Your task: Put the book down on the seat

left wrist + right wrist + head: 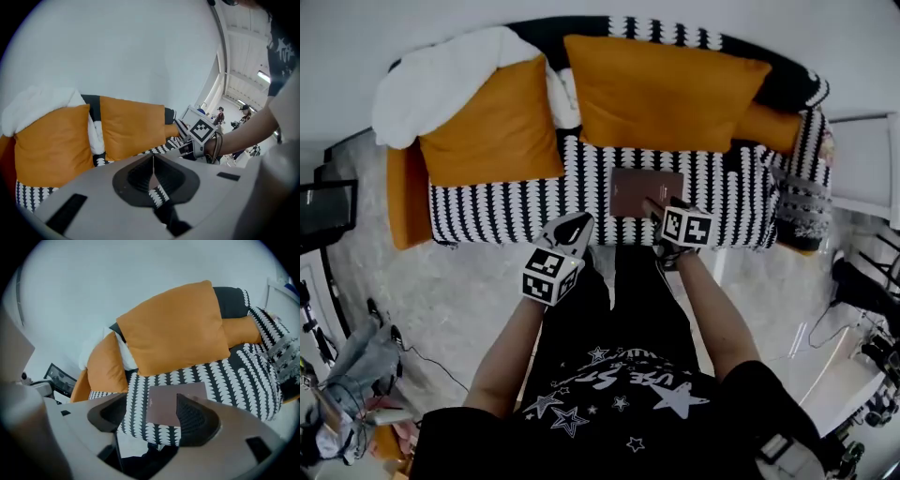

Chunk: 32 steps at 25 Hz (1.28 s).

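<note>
A brown book (645,191) lies flat on the black-and-white patterned sofa seat (506,202), near its front edge. My right gripper (667,217) is at the book's front right corner, jaws wide apart. In the right gripper view the book (164,401) lies flat between and beyond the spread jaws of the right gripper (152,417); the pads do not press on it. My left gripper (570,234) hovers off the seat's front edge, left of the book. Its jaws are shut with nothing in them, as the left gripper (153,171) shows in its own view.
Two orange cushions (492,122) (661,89) lean on the backrest, with a white blanket (441,80) at the left end. A grey fringed throw (802,211) hangs over the right arm. White furniture (867,159) stands to the right, clutter and cables (356,375) on the floor at left.
</note>
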Tool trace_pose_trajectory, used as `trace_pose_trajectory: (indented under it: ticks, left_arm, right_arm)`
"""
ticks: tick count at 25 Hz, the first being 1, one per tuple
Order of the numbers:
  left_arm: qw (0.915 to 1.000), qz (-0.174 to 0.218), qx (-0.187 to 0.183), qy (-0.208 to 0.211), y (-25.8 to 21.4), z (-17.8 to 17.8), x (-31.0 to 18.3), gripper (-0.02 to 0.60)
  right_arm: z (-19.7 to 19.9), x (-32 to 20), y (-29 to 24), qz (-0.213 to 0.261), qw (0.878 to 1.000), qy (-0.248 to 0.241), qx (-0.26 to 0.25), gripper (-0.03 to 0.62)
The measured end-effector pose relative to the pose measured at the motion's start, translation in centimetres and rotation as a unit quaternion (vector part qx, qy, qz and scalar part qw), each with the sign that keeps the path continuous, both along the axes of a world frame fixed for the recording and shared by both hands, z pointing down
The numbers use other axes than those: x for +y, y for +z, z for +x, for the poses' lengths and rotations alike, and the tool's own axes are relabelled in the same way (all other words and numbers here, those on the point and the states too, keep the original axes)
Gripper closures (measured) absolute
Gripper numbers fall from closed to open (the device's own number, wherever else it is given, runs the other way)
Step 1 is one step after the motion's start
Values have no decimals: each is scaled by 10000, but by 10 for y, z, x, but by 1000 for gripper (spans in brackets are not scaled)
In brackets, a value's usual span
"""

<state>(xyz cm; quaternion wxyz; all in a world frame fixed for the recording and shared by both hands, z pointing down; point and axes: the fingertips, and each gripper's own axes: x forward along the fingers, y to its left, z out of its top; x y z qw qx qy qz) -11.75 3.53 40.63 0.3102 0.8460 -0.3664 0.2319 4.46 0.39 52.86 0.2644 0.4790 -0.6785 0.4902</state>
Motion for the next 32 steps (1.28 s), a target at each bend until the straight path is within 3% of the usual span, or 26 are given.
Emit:
trace_pose_trajectory:
  ticks: [6,10,17,21,27,32]
  left_arm:
    - [9981,589,194,24,-53,-9,-11,568]
    - [9962,763,200,360,-76,-15,10,568]
    - [9931,997,440,429,-94,-27,34,568]
    - [9941,839,493,476,-85,-31,51,568]
    - [9942,908,470,318,-94,-25,75,568]
    - [9944,995,350,94,-109,-16,93,568]
  right_arm:
    - [-24,0,-70,535,9981,174,-269,274]
    - [-35,17,-104,785,9958,357,-293,356]
    - [-47,48,-152,1439,9876,575,-260,487]
    - [-52,76,-158,1477,9882,406,-23,513]
    - [-47,101,-173,1626,9862,263,-139,542]
    - [-48,113,-199,2027,9785,-374,-49,543]
